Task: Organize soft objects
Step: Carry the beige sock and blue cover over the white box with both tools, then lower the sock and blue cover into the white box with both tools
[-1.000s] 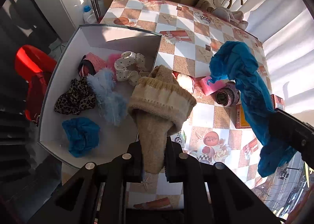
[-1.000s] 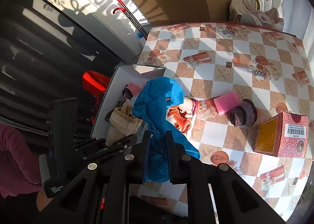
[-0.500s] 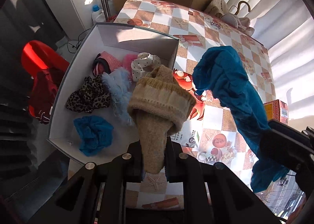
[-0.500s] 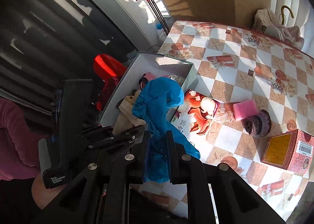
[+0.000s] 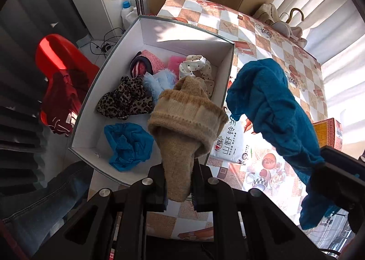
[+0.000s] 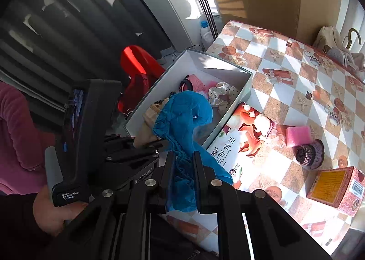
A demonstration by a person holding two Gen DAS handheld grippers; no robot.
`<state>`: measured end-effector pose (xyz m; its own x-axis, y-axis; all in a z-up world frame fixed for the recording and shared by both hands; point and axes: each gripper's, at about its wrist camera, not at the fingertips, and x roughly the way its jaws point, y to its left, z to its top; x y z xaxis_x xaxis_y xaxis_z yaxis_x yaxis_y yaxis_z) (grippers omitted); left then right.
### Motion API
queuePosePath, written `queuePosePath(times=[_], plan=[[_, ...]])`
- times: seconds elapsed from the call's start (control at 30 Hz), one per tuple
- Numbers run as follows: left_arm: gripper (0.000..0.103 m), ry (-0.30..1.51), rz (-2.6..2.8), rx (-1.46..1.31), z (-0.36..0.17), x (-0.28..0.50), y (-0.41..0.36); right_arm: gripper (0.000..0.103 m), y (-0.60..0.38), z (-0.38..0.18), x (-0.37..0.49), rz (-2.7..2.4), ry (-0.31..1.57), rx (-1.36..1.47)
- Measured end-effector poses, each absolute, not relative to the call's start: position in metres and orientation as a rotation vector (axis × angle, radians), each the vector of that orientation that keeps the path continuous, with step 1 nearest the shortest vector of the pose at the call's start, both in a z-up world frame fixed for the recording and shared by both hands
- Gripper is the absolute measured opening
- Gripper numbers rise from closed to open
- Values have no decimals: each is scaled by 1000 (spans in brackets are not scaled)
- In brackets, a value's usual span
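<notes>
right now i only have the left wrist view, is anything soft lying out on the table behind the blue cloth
Observer: Yes. The right wrist view shows a pink sponge on the table, outside the white box.
Operator: anything next to it
Observer: A dark knitted roll sits right beside the sponge, between it and an orange carton.
Operator: is the right side really gripping that cloth
Observer: Yes. The right gripper has its jaws shut on the blue cloth, which hangs out of them on both sides.
</notes>
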<state>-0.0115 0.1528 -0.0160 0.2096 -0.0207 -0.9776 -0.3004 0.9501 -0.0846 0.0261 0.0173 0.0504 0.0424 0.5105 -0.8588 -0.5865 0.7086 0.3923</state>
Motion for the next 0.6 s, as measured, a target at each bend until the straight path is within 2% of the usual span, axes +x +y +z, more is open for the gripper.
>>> queuePosePath(times=[0.6], plan=[[16, 1353, 222, -284, -24, -18, 180, 16, 36, 46, 27, 834, 1287, -101]])
